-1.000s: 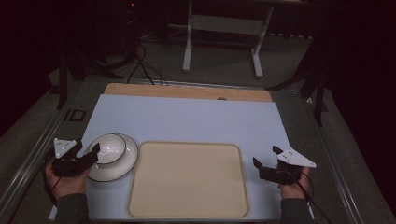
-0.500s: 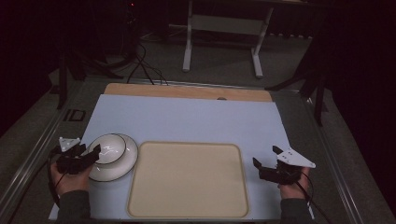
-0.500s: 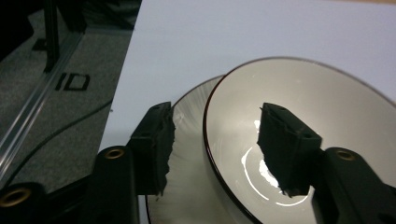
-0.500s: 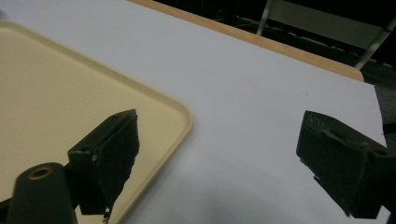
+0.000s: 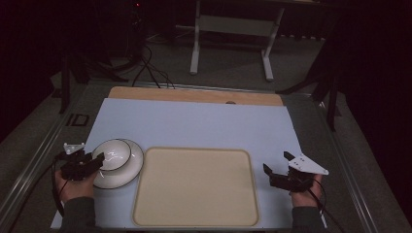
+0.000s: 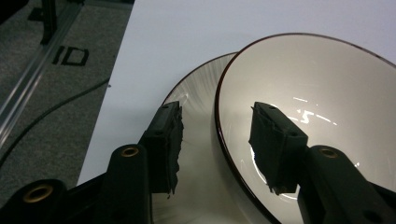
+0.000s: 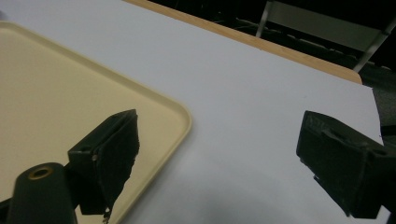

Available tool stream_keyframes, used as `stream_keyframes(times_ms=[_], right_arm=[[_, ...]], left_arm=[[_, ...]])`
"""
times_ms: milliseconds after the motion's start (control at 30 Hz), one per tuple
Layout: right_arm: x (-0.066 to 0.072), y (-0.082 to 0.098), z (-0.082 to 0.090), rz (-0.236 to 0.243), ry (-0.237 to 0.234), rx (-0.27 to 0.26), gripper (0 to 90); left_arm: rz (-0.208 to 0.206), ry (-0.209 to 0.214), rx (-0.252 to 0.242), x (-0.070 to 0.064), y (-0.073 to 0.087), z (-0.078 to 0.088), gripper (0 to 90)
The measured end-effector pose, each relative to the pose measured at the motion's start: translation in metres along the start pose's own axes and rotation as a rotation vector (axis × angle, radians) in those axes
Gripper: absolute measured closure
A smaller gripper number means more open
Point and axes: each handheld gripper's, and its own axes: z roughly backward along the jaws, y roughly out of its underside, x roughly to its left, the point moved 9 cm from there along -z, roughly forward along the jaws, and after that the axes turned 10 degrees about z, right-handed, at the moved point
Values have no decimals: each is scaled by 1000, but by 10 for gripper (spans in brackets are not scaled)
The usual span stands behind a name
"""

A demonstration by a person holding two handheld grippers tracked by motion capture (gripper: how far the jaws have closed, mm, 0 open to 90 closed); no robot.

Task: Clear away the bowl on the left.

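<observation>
I start with the bench [image 5: 194,121], its pale sheet carrying a cream tray [image 5: 194,187] that lies between my two sets of jaws. Left of the tray sits a white bowl [image 5: 112,154] with a dark rim, resting on a white plate [image 5: 127,171]; the bowl stands mouth up, round, so it has no long axis to line up with. My left gripper [image 6: 217,140] straddles the bowl's near rim: one jaw hangs outside the wall above the plate, the other inside the bowl. The jaws have just been closing and stand about half wide, with the rim between them but, as far as I can see, not yet pinched. I judge this as the grasp step on the bowl; next I need to finish the squeeze on the wall, then lift straight up so the plate stays put. My right gripper [image 7: 215,154] waits with jaws wide and nothing in them, the tray's corner under its left jaw and bare sheet under the other
</observation>
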Motion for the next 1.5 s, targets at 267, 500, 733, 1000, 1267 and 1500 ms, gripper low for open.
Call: stream_keyframes(times_ms=[267,500,733,1000,1267,1500], right_arm=[[0,0,0,1,2,-1,126],[0,-1,1,11,7,-4,126],[1,-1,1,13,6,-5,126],[0,-1,1,11,8,-4,130],[1,-2,1,10,7,-5,130],[1,-2,1,10,7,-4,131]], left_arm=[[41,12,34,3,3,-2,594],[53,30,48,2,3,-3,632],[35,63,71,-4,5,-4,648],[38,95,91,-5,5,-4,690],[45,132,112,-7,6,-3,791],[64,150,123,-8,7,-2,809]])
